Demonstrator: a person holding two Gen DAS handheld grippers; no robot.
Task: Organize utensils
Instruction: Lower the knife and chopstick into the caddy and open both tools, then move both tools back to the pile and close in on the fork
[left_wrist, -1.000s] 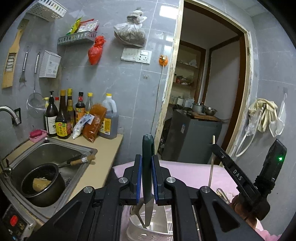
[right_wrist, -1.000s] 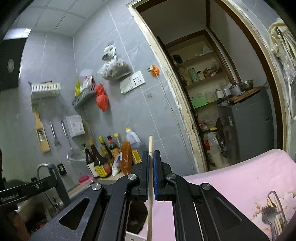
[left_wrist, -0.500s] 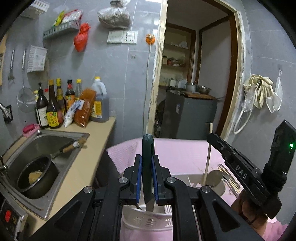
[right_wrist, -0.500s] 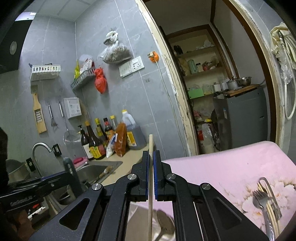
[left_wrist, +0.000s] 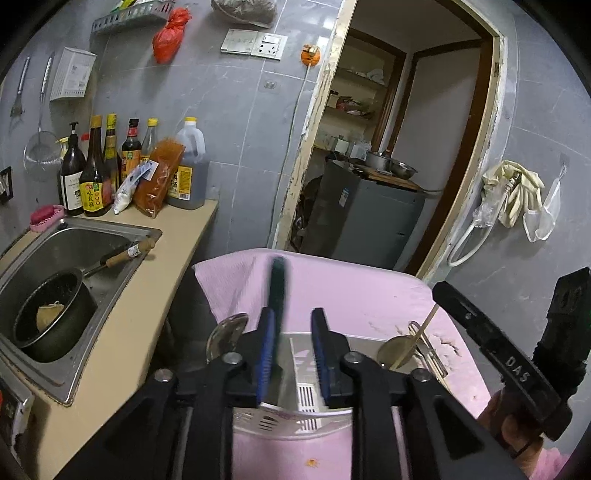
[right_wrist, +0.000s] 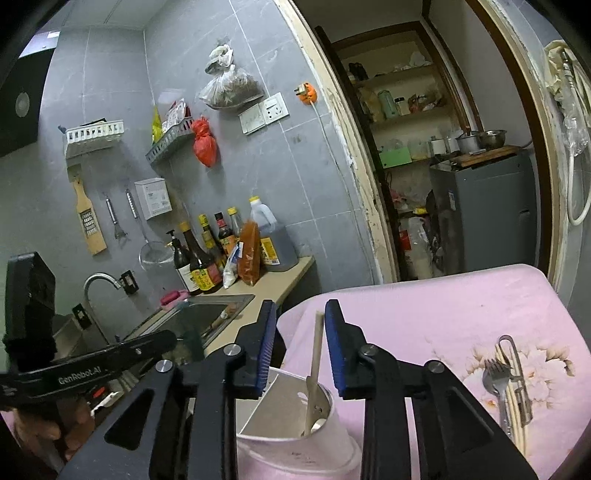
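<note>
Gaping blue-padded left gripper, slim wooden chopstick, white slotted holder

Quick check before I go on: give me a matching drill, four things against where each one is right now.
Things:
1. fork
2. pot
3. chopstick
4. oil jug

Places:
A. on the counter by the wall
B. standing in the white holder
C. lying on the pink cloth
D. in the sink

Pairs: 1-C, 2-D, 3-B, 4-A
</note>
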